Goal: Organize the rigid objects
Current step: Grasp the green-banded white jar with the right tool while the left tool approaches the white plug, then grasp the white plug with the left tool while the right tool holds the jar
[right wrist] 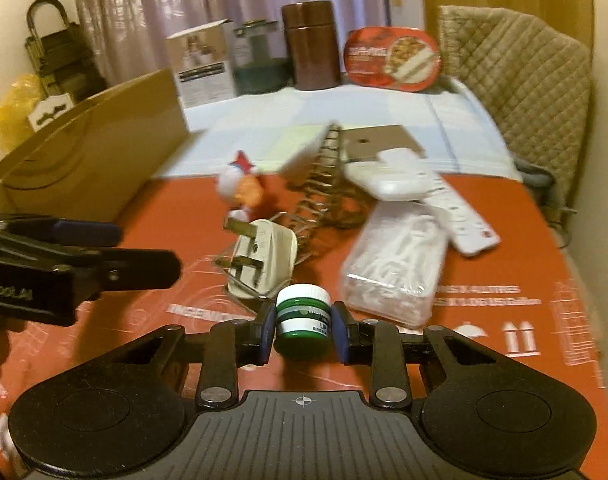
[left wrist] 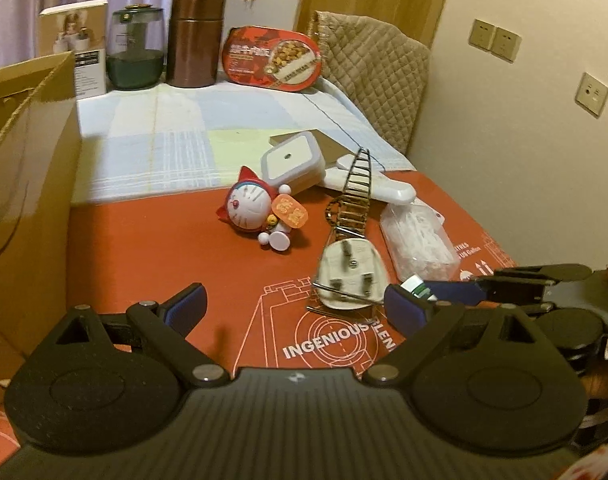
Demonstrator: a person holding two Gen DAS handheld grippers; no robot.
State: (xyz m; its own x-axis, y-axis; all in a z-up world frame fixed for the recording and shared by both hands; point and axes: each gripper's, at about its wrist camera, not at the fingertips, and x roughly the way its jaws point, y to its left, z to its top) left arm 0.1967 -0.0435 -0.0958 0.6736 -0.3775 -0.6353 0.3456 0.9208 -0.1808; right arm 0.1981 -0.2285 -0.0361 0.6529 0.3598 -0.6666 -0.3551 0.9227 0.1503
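My right gripper [right wrist: 303, 330] is shut on a small green-and-white jar [right wrist: 302, 322], held above the red mat [right wrist: 175, 216]; the jar also shows in the left wrist view [left wrist: 418, 285]. My left gripper [left wrist: 295, 306] is open and empty over the mat, near a white three-pin plug [left wrist: 350, 274], which also shows in the right wrist view [right wrist: 259, 258]. A Doraemon figurine [left wrist: 255, 210], a small metal ladder [left wrist: 350, 194], a clear box of white picks [left wrist: 420, 242], a white remote [right wrist: 460, 216] and a white lidded box [left wrist: 293, 164] lie beyond.
A brown cardboard box [left wrist: 27, 184] stands at the left. A brown canister [left wrist: 195, 40], a green glass jar [left wrist: 135, 54], a white carton [left wrist: 77, 46] and a red food tray [left wrist: 273, 60] stand at the back. A quilted chair [right wrist: 520, 88] is at the right.
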